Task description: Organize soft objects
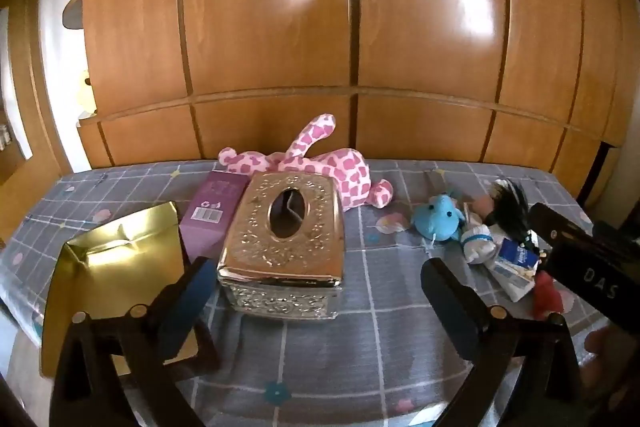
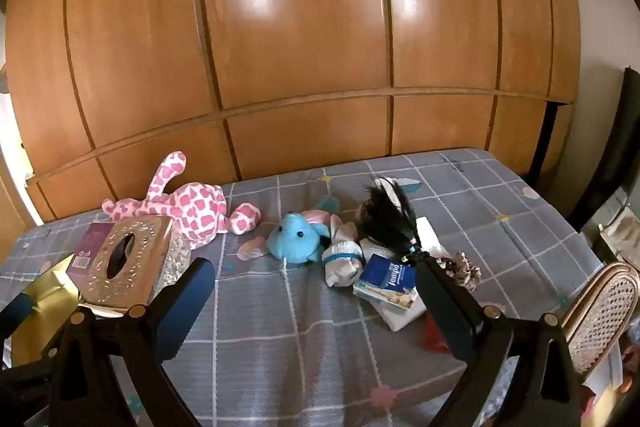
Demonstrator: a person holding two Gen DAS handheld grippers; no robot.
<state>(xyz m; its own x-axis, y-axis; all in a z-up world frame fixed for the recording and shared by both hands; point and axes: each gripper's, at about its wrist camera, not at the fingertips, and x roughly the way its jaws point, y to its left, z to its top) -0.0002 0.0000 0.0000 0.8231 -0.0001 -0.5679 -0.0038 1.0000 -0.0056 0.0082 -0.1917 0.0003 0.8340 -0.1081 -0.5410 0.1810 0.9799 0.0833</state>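
Soft toys, a pink spotted plush and blue plush, lie ahead of both spread, empty grippers — left gripper, right gripper — apparently poised to begin sorting beside the tissue box.

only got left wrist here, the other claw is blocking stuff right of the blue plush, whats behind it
Observer: The right wrist view shows a scrunchie lying on the checked cloth, just right of the black feathery tuft.
Operator: is the right claw holding anything
Observer: No. The right claw is open, with nothing between its fingers.
Operator: anything past the cloth edge on that side
Observer: A wicker chair back stands close by the right edge.
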